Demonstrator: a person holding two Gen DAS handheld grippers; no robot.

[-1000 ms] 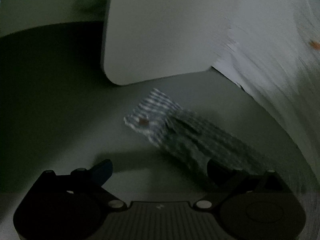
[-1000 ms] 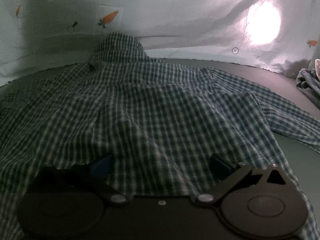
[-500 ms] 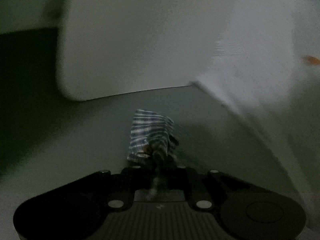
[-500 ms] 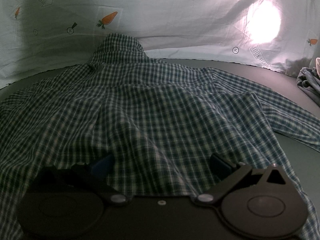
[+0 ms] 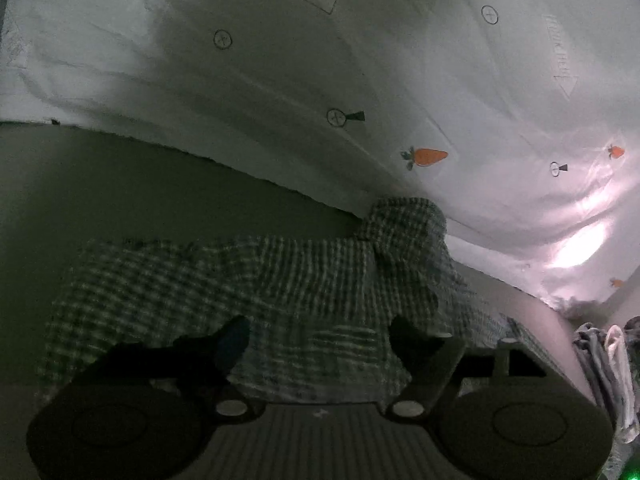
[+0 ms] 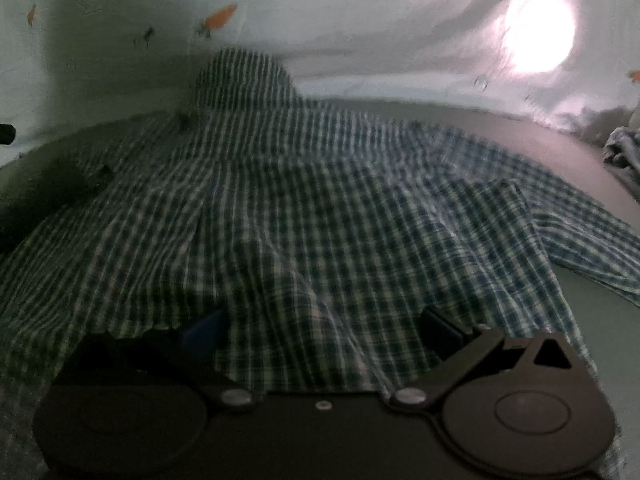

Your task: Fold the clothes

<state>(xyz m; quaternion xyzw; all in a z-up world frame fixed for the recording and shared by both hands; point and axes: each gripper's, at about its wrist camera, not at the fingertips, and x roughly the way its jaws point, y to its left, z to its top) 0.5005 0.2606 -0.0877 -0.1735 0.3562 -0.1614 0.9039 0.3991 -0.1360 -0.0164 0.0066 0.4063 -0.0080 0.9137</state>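
Left gripper: low over the near part of the shirt, its 2 fingers spread wide with checked cloth lying between them, nothing pinched.
Right gripper: at the shirt's near hem, jaws spread apart, fabric bunched up between and partly over the fingers; nothing clamped.
Shirt: green-and-white checked, spread flat on the grey surface, hem toward the near edge, collar toward the far edge.
Sleeve: stretched out toward the right edge of the surface.
Collar: standing up at the far edge, against the sheet.
Pile of clothes: crumpled grey and white cloth at the far right corner, apart from the shirt.
Sheet: white backdrop along the far edge, printed with orange carrots and arrows.
Light: 1 bright glowing spot behind the sheet, upper right.
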